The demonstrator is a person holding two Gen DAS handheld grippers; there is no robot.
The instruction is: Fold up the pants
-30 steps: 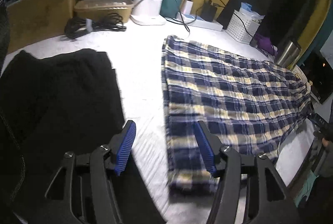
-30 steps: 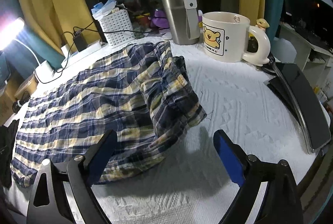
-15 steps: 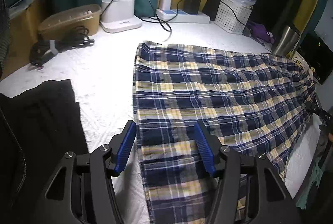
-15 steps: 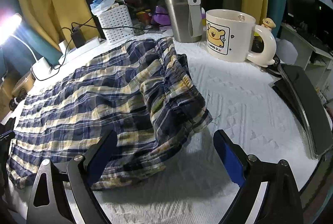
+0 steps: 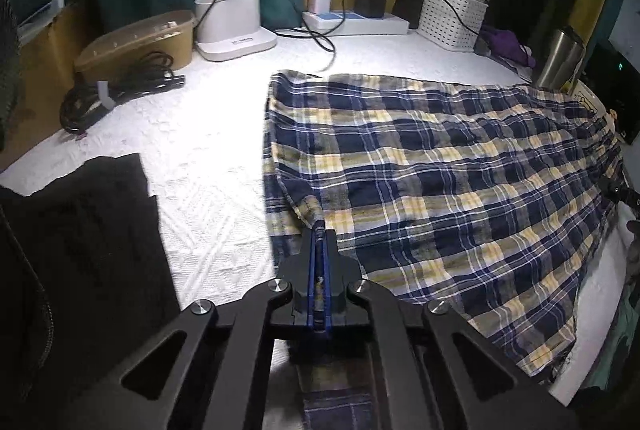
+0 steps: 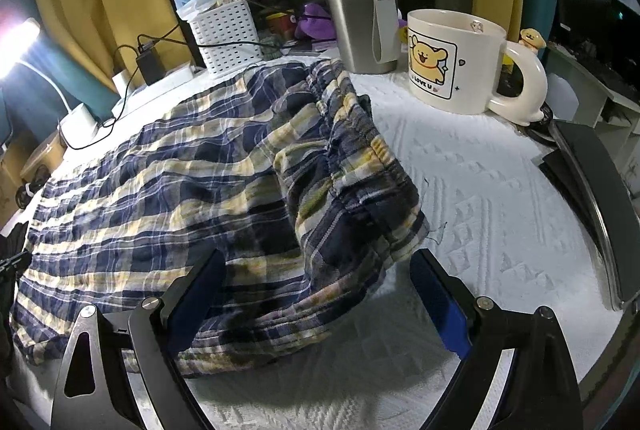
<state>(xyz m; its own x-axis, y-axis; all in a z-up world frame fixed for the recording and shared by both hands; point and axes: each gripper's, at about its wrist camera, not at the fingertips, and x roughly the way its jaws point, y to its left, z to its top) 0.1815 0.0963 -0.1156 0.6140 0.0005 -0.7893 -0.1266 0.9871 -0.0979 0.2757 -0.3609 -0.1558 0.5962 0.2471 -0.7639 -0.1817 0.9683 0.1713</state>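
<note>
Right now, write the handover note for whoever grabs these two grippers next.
Left gripper: shut on the plaid pants, pinching a raised fold at the leg-hem end.
Right gripper: open, jaws wide, straddling the bunched waistband corner, not gripping it.
Pants lie lengthwise on the white table cover, waistband near the bear mug and steel tumbler. A black garment lies to the left of the hem end.
Done: hem end gripped. Left: close the right gripper on the waistband, then make the fold.
</note>
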